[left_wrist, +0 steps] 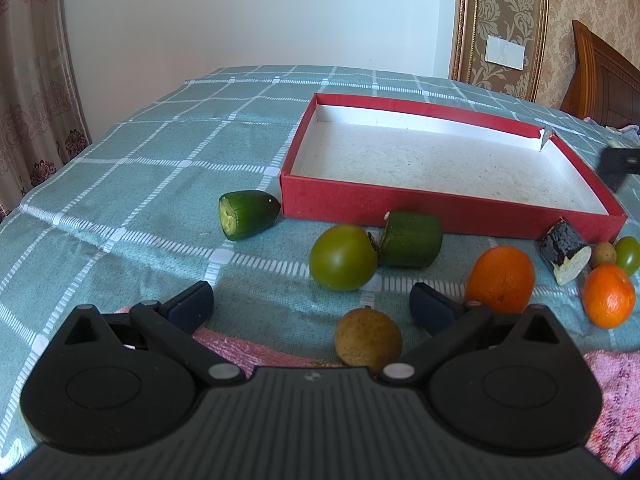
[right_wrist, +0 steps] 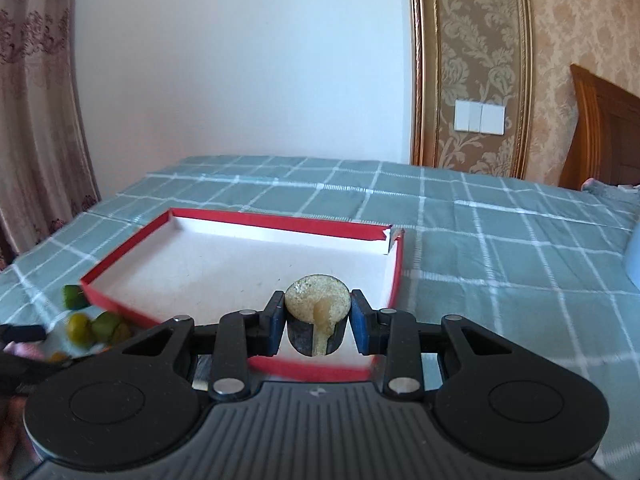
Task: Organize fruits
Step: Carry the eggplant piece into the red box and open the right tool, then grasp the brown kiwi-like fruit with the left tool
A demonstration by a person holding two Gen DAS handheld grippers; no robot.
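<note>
A shallow red box [left_wrist: 360,204] with a white inside lies on the checked green cloth. In front of it lie two green cucumber pieces [left_wrist: 249,220] [left_wrist: 412,239], a green tomato [left_wrist: 343,257], a brown longan [left_wrist: 368,337], two oranges [left_wrist: 501,279] [left_wrist: 608,295] and a dark sugarcane piece [left_wrist: 565,255]. My left gripper [left_wrist: 312,304] is open above the longan. My right gripper [right_wrist: 316,322] is shut on a dark-skinned sugarcane piece [right_wrist: 316,316], held over the near right part of the box [right_wrist: 124,264].
A small longan [left_wrist: 604,254] and a small green tomato [left_wrist: 628,255] lie at the far right. A pink towel [left_wrist: 616,384] lies under the near edge. The right gripper's tip [left_wrist: 618,164] shows by the box. Curtain left, headboard right.
</note>
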